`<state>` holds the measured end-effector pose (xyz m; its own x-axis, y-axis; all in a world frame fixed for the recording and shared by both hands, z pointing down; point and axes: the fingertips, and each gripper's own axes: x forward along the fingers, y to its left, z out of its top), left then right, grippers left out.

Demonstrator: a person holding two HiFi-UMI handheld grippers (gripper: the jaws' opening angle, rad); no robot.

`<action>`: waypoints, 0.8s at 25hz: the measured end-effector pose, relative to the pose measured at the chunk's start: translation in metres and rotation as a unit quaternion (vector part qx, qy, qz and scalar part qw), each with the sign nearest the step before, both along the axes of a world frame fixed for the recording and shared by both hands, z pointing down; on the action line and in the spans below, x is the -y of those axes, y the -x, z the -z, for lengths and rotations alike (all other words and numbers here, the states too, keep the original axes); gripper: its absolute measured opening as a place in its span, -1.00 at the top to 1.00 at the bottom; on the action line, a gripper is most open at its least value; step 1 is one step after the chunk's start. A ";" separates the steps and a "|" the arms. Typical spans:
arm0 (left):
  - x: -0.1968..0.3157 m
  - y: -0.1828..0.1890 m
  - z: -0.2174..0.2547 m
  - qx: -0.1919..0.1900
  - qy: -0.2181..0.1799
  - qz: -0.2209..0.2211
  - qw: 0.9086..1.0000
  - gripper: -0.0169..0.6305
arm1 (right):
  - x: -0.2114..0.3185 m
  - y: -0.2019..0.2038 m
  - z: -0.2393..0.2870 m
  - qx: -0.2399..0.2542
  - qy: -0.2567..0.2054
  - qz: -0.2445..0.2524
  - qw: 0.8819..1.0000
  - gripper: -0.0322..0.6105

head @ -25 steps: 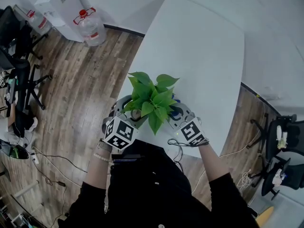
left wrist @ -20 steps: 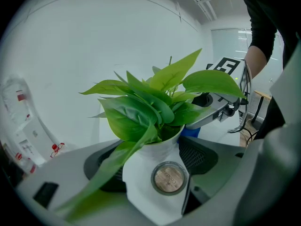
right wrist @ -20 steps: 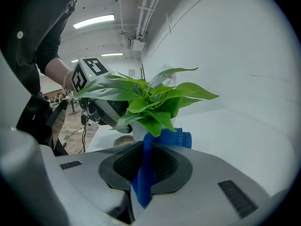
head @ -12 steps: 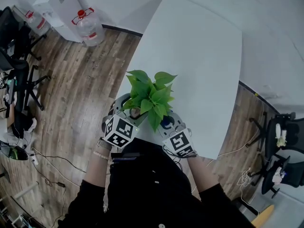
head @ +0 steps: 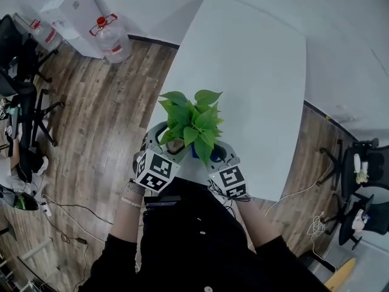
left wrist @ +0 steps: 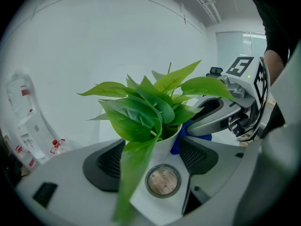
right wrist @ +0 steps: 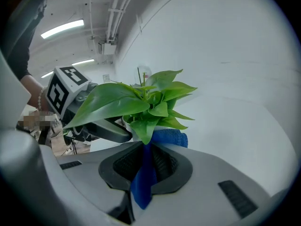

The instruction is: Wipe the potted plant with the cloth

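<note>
Left gripper (left wrist: pixel 155 147) closes around the round white pot (left wrist: pixel 166 139) of a small potted plant (head: pixel 191 121) with broad, glossy green leaves. In the left gripper view the pot sits between the two dark ribbed pads. The right pad is against the pot's side, while a long drooping leaf (left wrist: pixel 134 173) hangs over the left pad and hides that contact. The grip reads as clamped on the pot.

Across from it, the right gripper (right wrist: pixel 146 152) is clenched on a blue cloth (right wrist: pixel 142 179). The right gripper view shows a narrow fold of the cloth pinched between the pads. From there the cloth runs up to a thicker bunch that lies against the side of the pot, just under the lowest leaves. In the left gripper view the same blue fabric shows as a small patch behind the pot's right side, with the right gripper's grey body close beside it.

From the head view, the plant stands at the near edge of a white surface (head: pixel 255 72), close to its left corner. The two grippers flank it from the person's side, their black-and-white marker cubes tilted upward. The leaves spread over both gripper tips, so the pot itself is mostly covered from above. The person's black sleeves (head: pixel 121 260) reach in from the bottom of that view.

A brown wooden floor (head: pixel 97 114) lies to the left of the surface. On it, well apart from the plant, stand a clear water bottle with a red cap (head: pixel 111 35) and some black office chairs (head: pixel 24 96).
</note>
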<state>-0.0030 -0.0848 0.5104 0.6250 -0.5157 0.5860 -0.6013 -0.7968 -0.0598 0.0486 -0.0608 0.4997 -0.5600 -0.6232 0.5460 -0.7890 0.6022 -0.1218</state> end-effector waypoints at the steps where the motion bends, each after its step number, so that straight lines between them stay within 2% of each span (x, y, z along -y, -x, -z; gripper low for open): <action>1: -0.002 -0.001 0.001 -0.004 0.002 0.000 1.000 -0.18 | 0.002 -0.004 0.000 0.003 0.003 -0.009 1.000 0.67; 7: -0.012 -0.006 0.004 -0.010 0.008 -0.012 1.000 -0.18 | 0.021 -0.020 0.001 0.001 0.003 -0.042 0.999 0.67; 14: -0.015 -0.002 0.006 -0.021 0.012 -0.025 0.999 -0.18 | 0.057 -0.024 0.001 -0.021 -0.007 -0.043 0.999 0.67; 20: -0.012 0.034 -0.010 0.006 0.019 -0.012 1.000 -0.18 | 0.080 -0.027 0.003 -0.031 -0.017 -0.039 0.999 0.67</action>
